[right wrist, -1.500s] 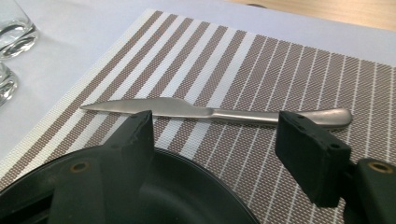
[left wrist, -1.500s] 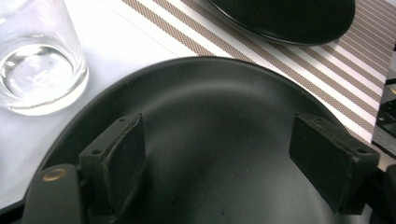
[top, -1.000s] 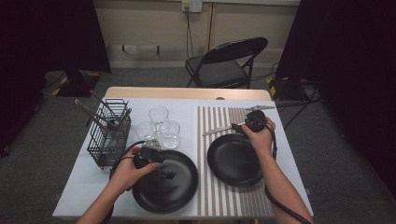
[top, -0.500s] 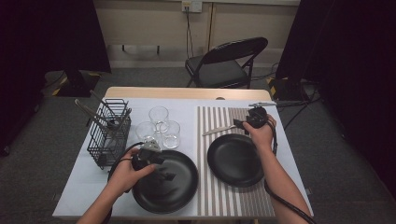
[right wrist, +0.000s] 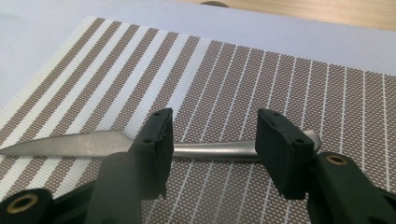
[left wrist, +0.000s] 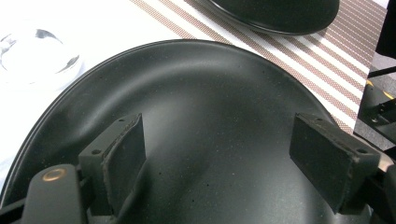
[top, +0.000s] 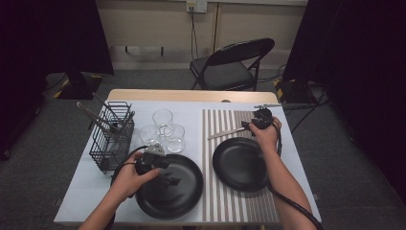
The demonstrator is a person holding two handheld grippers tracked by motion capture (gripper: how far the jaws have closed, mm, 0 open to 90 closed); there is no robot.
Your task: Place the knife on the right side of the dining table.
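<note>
The right gripper [right wrist: 212, 149] has been closing, jaws still apart, over the knife [right wrist: 140, 147], whose handle lies crosswise between them.

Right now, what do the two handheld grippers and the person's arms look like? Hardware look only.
Both grippers are black. The left gripper has two flat, rectangular, worn-looking pads on black brackets with screw holes and a brass-coloured pivot pin. The right gripper has matching pads and brass pins. In the high view a black cable trails from the right gripper, and the forearms are bare with no sleeves showing.
</note>
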